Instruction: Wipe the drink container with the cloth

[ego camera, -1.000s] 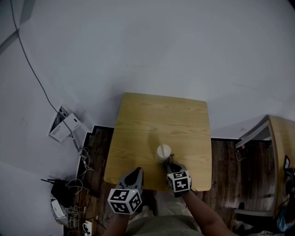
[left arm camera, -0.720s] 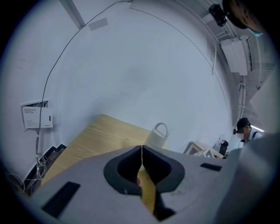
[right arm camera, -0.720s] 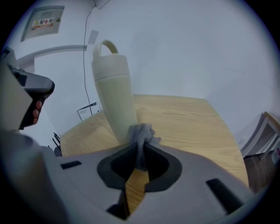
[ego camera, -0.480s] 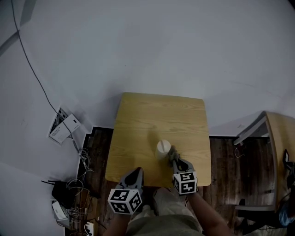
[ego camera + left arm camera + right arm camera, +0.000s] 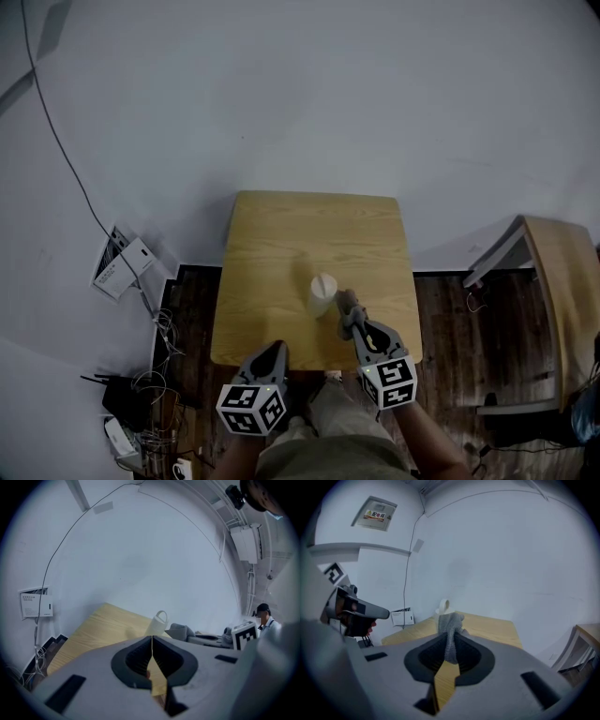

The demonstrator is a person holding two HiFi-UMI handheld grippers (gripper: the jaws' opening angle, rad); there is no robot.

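Note:
A white drink container (image 5: 322,293) with a loop at its top stands upright on the wooden table (image 5: 281,244), near the front. My right gripper (image 5: 352,319) is just right of it, shut on a grey cloth (image 5: 347,303) that bunches beyond the jaws, close to the container's side. In the right gripper view the cloth (image 5: 451,625) is pinched in the right gripper (image 5: 451,644), with the container (image 5: 443,606) just behind it. My left gripper (image 5: 275,350) hovers at the table's front edge, shut and empty; the left gripper view shows its jaws pressed together before the container (image 5: 158,623).
A white box (image 5: 120,267) and a tangle of cables and devices (image 5: 141,412) lie on the dark floor at the left. A second wooden table (image 5: 562,272) stands at the right. A person (image 5: 265,616) is far off in the left gripper view.
My right gripper has lifted with the cloth, from low beside the container to higher at its right side. The left gripper has barely shifted and stays shut.

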